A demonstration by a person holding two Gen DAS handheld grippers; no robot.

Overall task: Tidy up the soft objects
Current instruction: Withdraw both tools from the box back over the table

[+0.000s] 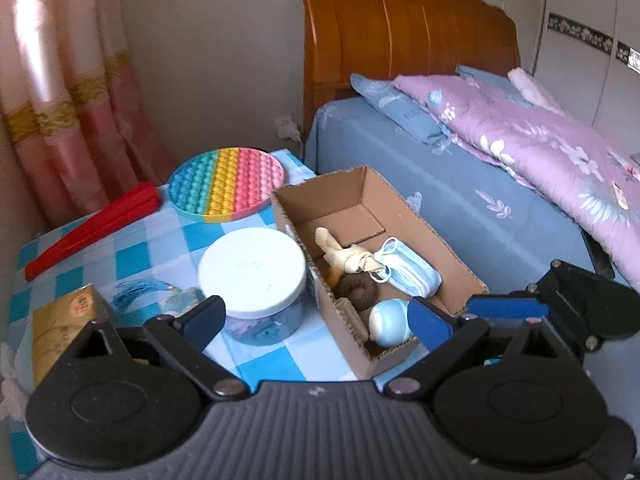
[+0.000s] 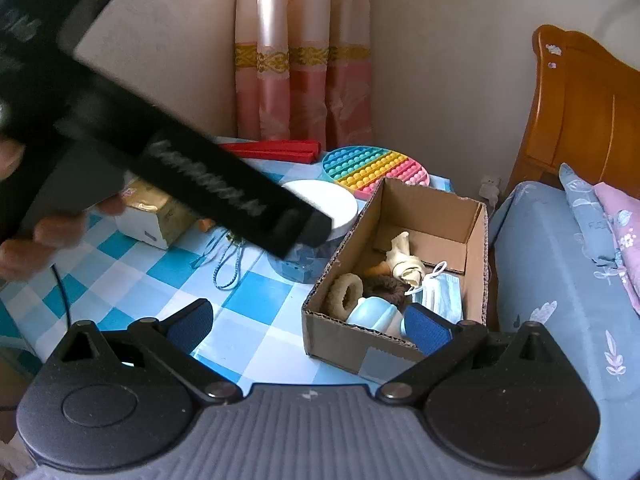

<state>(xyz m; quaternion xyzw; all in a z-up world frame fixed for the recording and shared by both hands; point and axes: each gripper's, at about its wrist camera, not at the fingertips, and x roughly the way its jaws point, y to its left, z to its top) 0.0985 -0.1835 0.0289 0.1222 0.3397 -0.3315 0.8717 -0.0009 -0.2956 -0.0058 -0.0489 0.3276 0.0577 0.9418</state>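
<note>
- A cardboard box [image 2: 404, 280] is seen at the table's [image 2: 132, 268] edge nearest the bed [image 2: 560, 280], and the soft things are already gathered in it: a blue face mask [image 2: 442, 294], a beige scrunchie [image 2: 347, 294], a brown scrunchie [image 2: 386, 284], a cream knotted cloth toy [image 2: 404, 262] and a pale blue ball [image 2: 370, 312].
- The box could be nudged off that edge if it is bumped by the right gripper [image 2: 310, 324], whose right finger pad is placed just over the box's near wall.
- The ball, lying against the near wall, could be rolled out or squashed if the jaws are closed carelessly there.
- The white-lidded jar [image 1: 252, 276], just beside the box, could be knocked by the left gripper [image 1: 320, 320] on any sideways sweep; the rainbow pop-it mat [image 1: 226, 184] and red folded fan [image 1: 92, 232] at the far edge are well apart.
- The two grippers are seen close together, so a collision is judged possible.
- The left jaws are spread wide and nothing is held; one pad is seen in front of the jar, the other in front of the box's near corner, and contact cannot be told.
- The right jaws are likewise released wide and empty.
</note>
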